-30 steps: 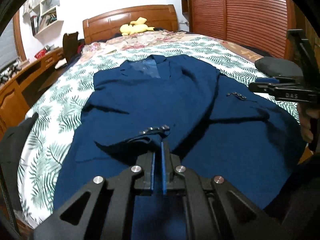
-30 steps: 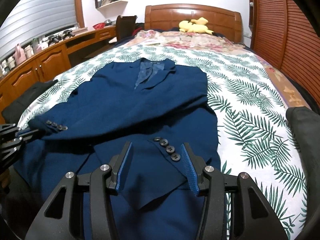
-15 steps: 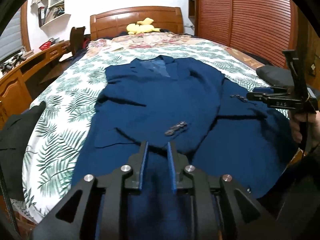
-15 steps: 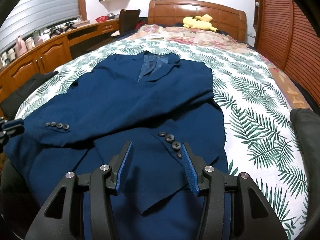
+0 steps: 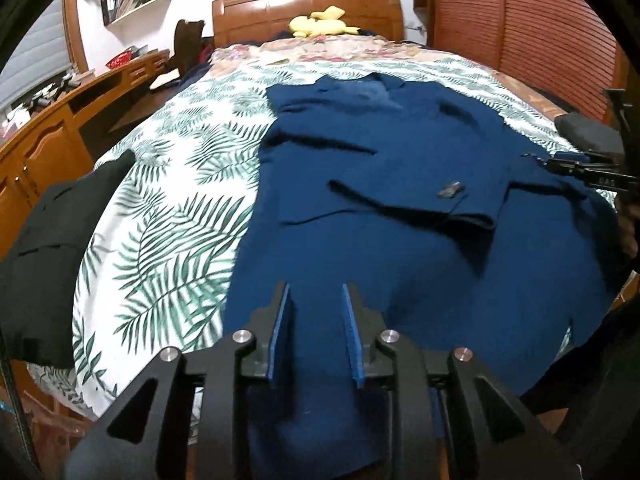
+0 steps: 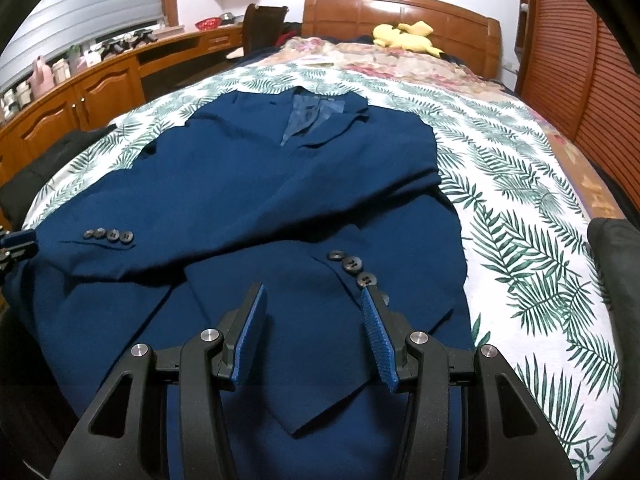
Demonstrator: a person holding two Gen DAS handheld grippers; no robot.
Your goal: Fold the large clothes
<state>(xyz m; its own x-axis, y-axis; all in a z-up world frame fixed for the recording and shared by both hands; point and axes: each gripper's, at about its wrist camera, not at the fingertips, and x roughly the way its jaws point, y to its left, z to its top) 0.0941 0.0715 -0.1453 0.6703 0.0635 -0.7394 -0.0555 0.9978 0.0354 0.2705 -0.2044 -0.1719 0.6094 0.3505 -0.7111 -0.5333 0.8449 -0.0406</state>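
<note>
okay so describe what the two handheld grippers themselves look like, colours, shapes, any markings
Both are matte black, angular linkage frames with triangular cut-outs and round silver pivot bolts. The left gripper carries smooth flat blue pads. The right gripper has blue pads too, one visibly ribbed. Seen from the left wrist view, its side bears small pale lettering, too blurred to read.

The left claw [image 5: 316,334] is showing black angular arms with triangular cut-outs, round silver screws at the pivots, and flat blue pads [image 5: 279,340] lining its two fingers. The right claw [image 6: 314,334] is wearing the same black frame and silver screws, and one of its blue pads [image 6: 376,336] is showing a ribbed, toothed face. In the left wrist view the right claw [image 5: 576,162] is appearing side-on as a thin black bar carrying small white lettering, too small to read fully, with a blue tip.
</note>
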